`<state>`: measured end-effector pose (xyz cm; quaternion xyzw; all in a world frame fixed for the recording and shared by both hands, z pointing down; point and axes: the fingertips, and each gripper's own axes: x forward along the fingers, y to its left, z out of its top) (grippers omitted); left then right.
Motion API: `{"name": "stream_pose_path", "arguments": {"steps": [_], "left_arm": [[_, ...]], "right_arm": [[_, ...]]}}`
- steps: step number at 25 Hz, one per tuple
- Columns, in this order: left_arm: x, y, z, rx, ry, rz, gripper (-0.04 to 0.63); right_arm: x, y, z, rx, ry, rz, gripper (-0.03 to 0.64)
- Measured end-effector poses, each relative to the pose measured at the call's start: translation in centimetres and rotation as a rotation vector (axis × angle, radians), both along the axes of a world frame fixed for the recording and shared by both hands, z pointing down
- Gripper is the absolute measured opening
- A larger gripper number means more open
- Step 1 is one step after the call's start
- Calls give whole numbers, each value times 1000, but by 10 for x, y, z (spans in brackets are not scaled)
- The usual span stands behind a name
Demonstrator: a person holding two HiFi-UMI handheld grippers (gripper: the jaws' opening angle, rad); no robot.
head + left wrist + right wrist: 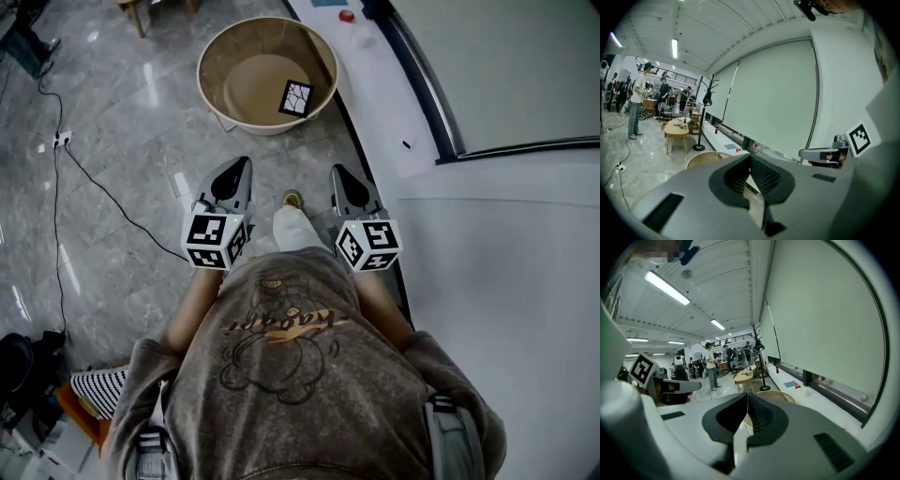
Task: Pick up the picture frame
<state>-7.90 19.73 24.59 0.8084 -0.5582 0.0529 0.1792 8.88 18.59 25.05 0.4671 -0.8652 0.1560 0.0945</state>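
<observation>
Lying in tub (214, 94), picture frame (296, 97), beyond left gripper (245, 163), right gripper (336, 172)

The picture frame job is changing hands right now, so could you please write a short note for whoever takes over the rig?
Left gripper: jaws together, nothing between them.
Right gripper: jaws together, nothing between them.
Both are held side by side in front of the person, pointing toward the round tan tub on the floor ahead.
The picture frame sits inside the tub, toward its right side, and neither gripper touches it.
Done: nothing gripped yet.
Left to do: bring a gripper to the tub, open its jaws, close them on the frame and lift it out.
</observation>
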Motion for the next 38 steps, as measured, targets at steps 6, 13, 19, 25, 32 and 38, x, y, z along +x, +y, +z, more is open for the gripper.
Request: {"name": "stream_pose_path", "arguments": {"steps": [6, 13, 19, 25, 32, 38], "left_arm": [[14, -53, -5, -8, -1, -5, 18], [39, -121, -4, -9, -13, -12, 17], [42, -158, -1, -12, -33, -57, 18], [38, -187, -2, -14, -38, -82, 18], [18, -224, -4, -4, -49, -54, 18], [7, -256, 0, -7, -61, 2, 18]], "right_arm": [[13, -53, -4, -4, -24, -2, 20], [37, -120, 0, -1, -49, -14, 20], [41, -162, 7, -14, -68, -56, 20], [35, -198, 12, -30, -78, -74, 20], [18, -230, 13, -28, -85, -39, 20], [5, -254, 13, -19, -107, 4, 20]]}}
